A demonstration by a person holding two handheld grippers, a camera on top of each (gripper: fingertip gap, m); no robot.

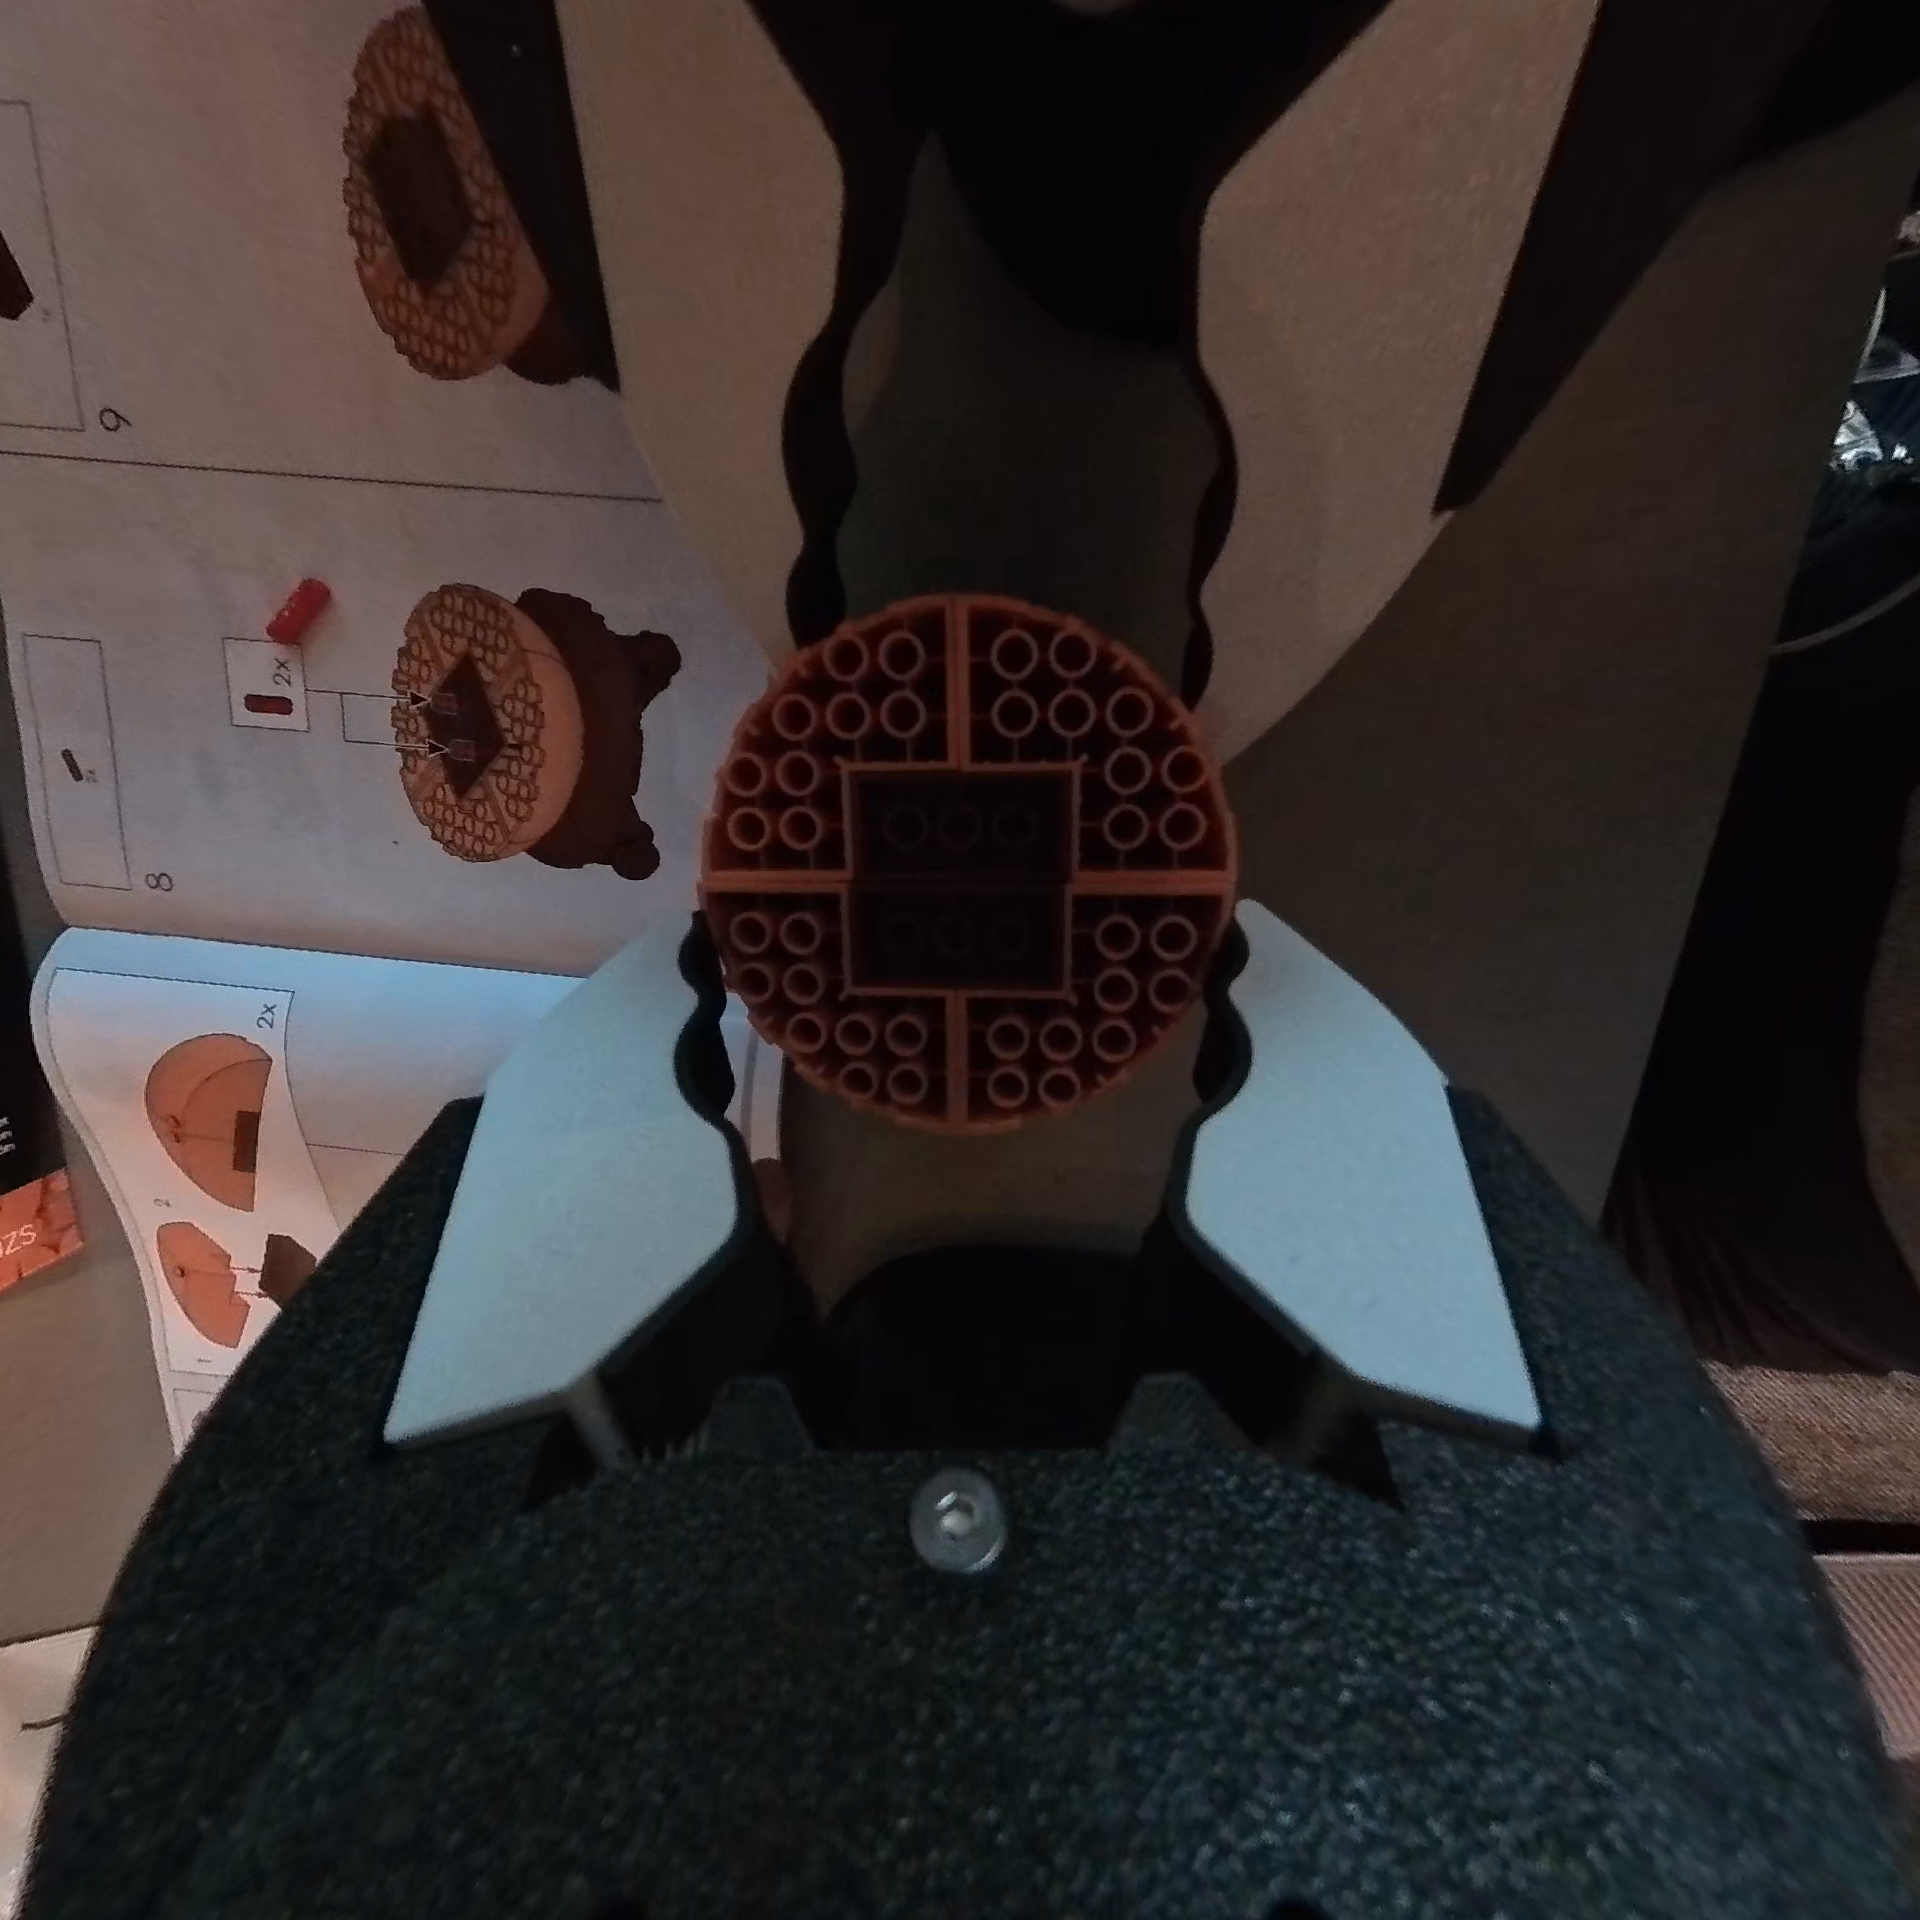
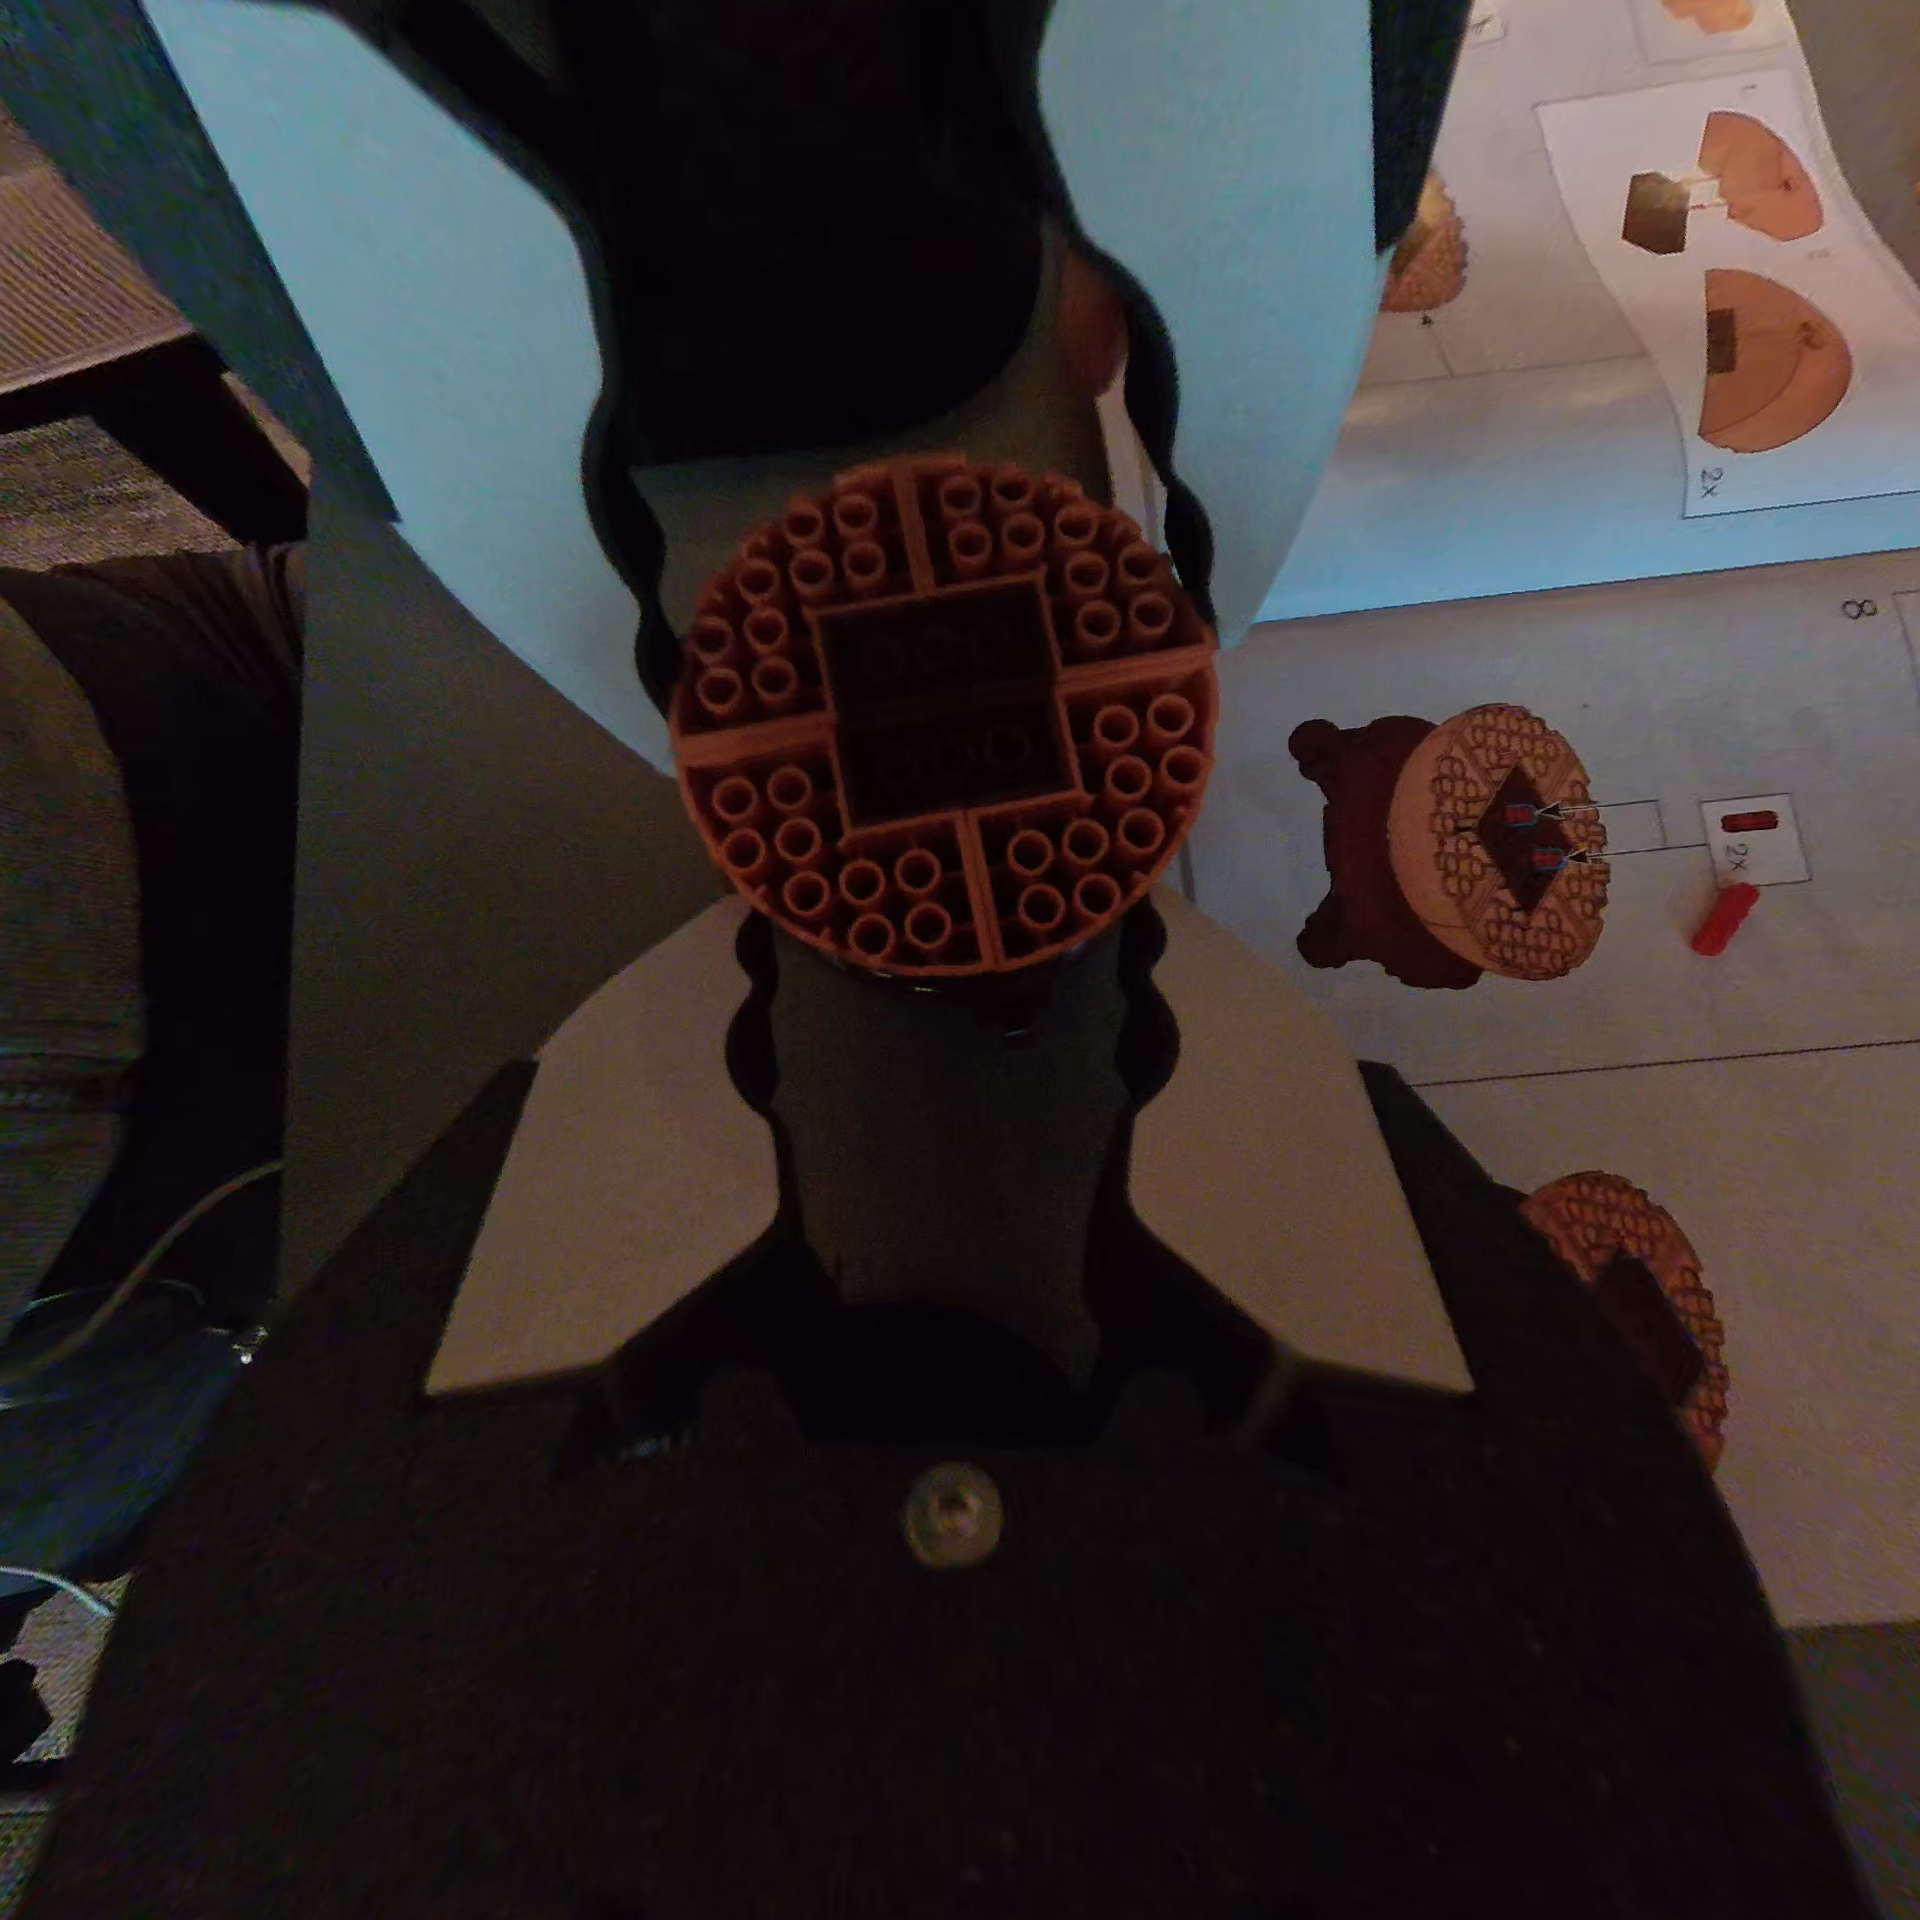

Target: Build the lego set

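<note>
A round orange brick disc [image 1: 966, 862] faces me with its hollow underside of tubes. Two dark brown bricks [image 1: 961, 821] fill its square centre. My left gripper [image 1: 966, 987] has its black pads [image 1: 704, 987] pressed on the disc's two sides. The right wrist view shows the same disc [image 2: 940, 717], with the left gripper [image 2: 925, 592] coming in from the top. My right gripper [image 2: 945, 945] meets the disc from the opposite side. Its fingertips [image 2: 750, 966] reach under the rim onto a dark part beneath. It also shows in the left wrist view [image 1: 1008, 613].
An open instruction booklet [image 1: 312, 520] lies on the table [image 1: 1455, 831], and shows in the right wrist view [image 2: 1558, 675]. A small red piece [image 1: 298, 608] lies on its page, also seen from the right [image 2: 1725, 916]. Cables [image 2: 125, 1299] lie beside the table. My two grippers' fingertips are within a few centimetres of each other.
</note>
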